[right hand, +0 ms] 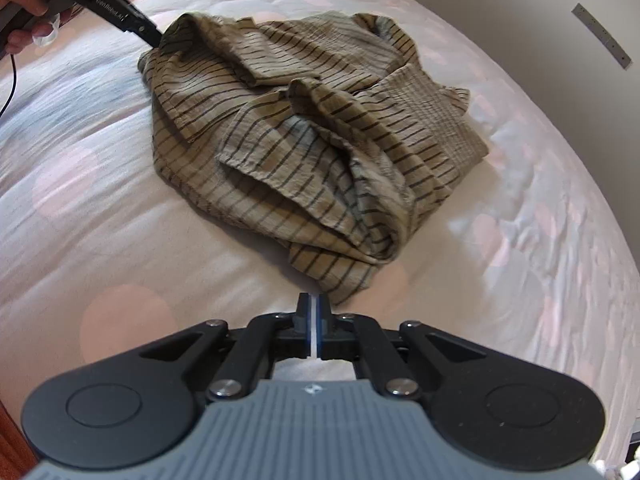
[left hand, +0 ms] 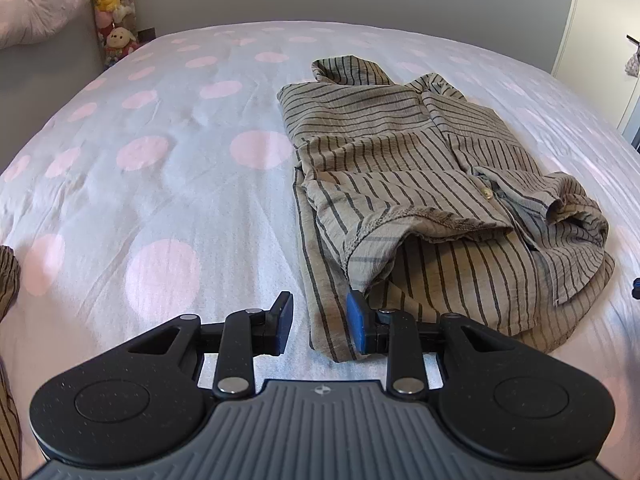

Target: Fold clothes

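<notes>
Shirt: a tan shirt [left hand: 420, 184] with thin dark stripes lies on the bed, partly folded and rumpled; in the right wrist view the same shirt [right hand: 304, 132] sits in the middle of the bedspread.
Shirt details: a pale button [left hand: 487, 194] shows on the placket near the middle; a hemmed edge [left hand: 400, 220] is lifted into a loose, open fold over the layer beneath; the collar end [left hand: 344, 68] lies farthest from the left camera.
Left tongs: the left tongs [left hand: 320, 330] stand open at the near corner of the shirt, the striped corner lying between the two blue pads; the right-hand pad [left hand: 358, 322] is touching or just beside the cloth, the other pad sits over bare sheet.
Left tongs, other view: the black body of the left tongs [right hand: 120, 16] reaches in from the upper left to the shirt's far corner, and a hand [right hand: 24, 8] grips the handle; the tips are hidden by the cloth there.
Right tongs: the right tongs [right hand: 314, 312] are closed with nothing between the pads, only a thin slit showing; they sit just beside the nearest tip of the shirt, and I cannot tell whether they touch it.
Bed: a white bedspread [left hand: 160, 184] with pale pink dots, lightly wrinkled.
Second garment: more striped tan cloth [left hand: 8, 280] lies at the left edge of the left wrist view.
Surroundings: a dotted pillow [left hand: 40, 4], a stack of plush toys [left hand: 112, 8] beside it and a white door [left hand: 600, 20].
</notes>
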`<state>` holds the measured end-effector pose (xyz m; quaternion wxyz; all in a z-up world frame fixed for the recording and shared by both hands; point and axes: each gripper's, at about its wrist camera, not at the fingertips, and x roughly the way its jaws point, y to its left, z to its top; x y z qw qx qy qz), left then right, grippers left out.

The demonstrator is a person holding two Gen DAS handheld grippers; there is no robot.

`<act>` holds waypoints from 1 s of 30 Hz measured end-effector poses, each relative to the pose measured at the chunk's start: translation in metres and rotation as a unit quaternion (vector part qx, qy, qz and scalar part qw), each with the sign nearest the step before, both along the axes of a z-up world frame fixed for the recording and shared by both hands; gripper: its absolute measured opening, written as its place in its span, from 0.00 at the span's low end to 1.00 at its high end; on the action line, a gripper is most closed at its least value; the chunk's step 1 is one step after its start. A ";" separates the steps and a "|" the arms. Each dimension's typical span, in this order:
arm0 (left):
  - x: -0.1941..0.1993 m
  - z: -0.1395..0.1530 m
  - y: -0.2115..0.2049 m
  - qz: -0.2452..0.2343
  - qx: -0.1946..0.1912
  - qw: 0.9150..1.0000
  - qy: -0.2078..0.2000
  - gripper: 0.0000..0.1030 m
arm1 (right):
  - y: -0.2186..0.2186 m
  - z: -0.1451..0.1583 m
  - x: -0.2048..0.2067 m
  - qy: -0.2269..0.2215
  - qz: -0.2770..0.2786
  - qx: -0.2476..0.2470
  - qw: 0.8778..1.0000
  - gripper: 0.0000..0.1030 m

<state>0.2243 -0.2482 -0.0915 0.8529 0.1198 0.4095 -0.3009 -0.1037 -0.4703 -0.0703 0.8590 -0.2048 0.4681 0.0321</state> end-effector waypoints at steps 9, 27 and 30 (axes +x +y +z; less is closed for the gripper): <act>0.001 0.002 0.001 -0.001 -0.005 1.000 0.004 0.27 | -0.027 0.018 0.038 -0.024 -0.011 -0.034 0.999 0.09; 0.015 -0.005 -0.001 0.009 -0.017 1.000 0.020 0.27 | -0.019 -0.006 0.091 0.088 0.184 -0.070 0.977 0.15; 0.015 -0.004 0.000 0.012 -0.018 1.000 0.021 0.27 | -0.015 0.000 0.078 0.096 0.192 -0.067 0.974 0.15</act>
